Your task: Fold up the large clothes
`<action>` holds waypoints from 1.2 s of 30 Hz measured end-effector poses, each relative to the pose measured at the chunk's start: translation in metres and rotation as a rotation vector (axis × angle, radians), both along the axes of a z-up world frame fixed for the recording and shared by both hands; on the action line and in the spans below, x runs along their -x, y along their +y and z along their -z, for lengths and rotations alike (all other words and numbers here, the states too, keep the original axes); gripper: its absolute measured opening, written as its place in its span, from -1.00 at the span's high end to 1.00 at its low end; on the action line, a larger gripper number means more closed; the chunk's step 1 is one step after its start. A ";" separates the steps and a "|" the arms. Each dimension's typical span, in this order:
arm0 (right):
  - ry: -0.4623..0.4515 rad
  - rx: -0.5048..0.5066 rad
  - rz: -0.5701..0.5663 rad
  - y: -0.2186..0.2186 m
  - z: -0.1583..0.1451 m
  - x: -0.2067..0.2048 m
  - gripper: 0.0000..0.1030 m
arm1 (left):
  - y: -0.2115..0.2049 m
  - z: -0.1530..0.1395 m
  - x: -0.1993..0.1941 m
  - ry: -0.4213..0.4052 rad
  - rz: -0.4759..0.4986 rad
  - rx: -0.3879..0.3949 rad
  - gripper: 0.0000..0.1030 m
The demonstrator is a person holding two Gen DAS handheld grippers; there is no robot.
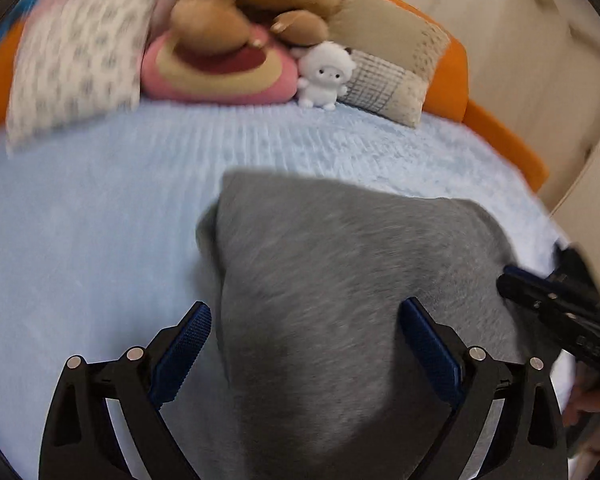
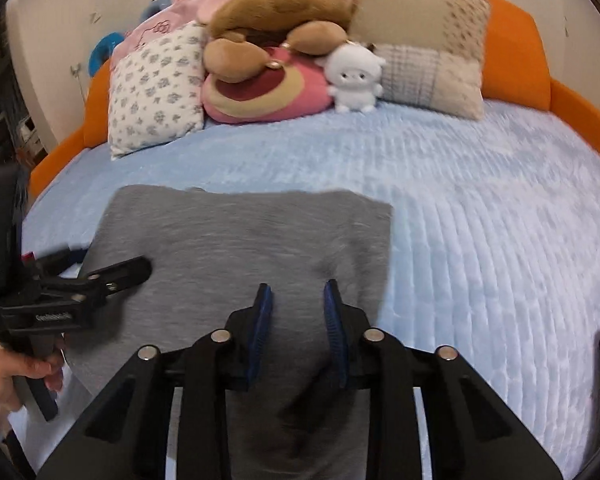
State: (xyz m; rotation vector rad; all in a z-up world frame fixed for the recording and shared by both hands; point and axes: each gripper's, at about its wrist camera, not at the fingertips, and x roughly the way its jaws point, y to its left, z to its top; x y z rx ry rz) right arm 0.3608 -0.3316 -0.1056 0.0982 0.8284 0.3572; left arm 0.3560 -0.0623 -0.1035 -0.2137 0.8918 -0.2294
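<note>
A grey garment (image 2: 236, 248) lies spread flat on the pale blue bedspread (image 2: 480, 208), its far edge running straight across the bed and its near part reaching under both tools. The left gripper (image 1: 304, 340) hovers over the garment's left side with its blue-padded fingers (image 1: 188, 344) standing wide apart; one finger sits over the bedspread, the other over the grey cloth, and nothing is pinched between them. The right gripper (image 2: 298, 320) hangs over the garment's right half with its jaws drawn in to a narrow gap. Grey cloth shows in that gap, but I cannot tell whether the pads actually press on it or only sit above it.

In the right wrist view a hand (image 2: 16, 376) grips the handle of the left tool, and there is pale lettering on that tool's black body, too blurred to read.

At the head of the bed, against the orange headboard (image 2: 512, 40), sit a floral pillow (image 2: 156, 92), a pink round cushion (image 2: 268, 96), a brown plush toy (image 2: 276, 8), a small white plush (image 2: 354, 80) and a beige patchwork pillow (image 2: 428, 48).
</note>
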 end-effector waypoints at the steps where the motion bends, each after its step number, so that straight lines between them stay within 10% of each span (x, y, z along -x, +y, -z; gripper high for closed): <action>1: 0.002 -0.036 0.012 -0.006 0.002 0.000 0.68 | 0.000 0.003 0.000 -0.008 0.000 0.003 -0.89; 8: 0.112 -0.460 0.143 -0.056 0.060 -0.009 0.96 | -0.008 0.023 -0.013 -0.050 0.007 0.003 -0.96; 19: -0.075 -0.271 -0.097 -0.025 -0.041 0.070 0.78 | -0.008 -0.036 0.044 -0.141 0.028 -0.034 -0.96; 23: -0.022 -0.211 -0.099 -0.018 -0.028 0.084 0.78 | -0.027 -0.041 0.075 -0.200 0.114 -0.049 -0.96; 28: 0.054 -0.238 0.005 -0.045 0.006 0.081 0.91 | -0.022 0.001 0.058 -0.064 0.091 -0.071 -0.95; 32: 0.078 -0.255 0.006 -0.049 0.029 0.077 0.99 | 0.006 0.043 0.043 0.040 0.040 0.108 -0.96; 36: 0.071 -0.227 0.035 -0.041 0.037 0.075 0.99 | -0.007 0.041 0.049 -0.014 0.040 0.024 -0.96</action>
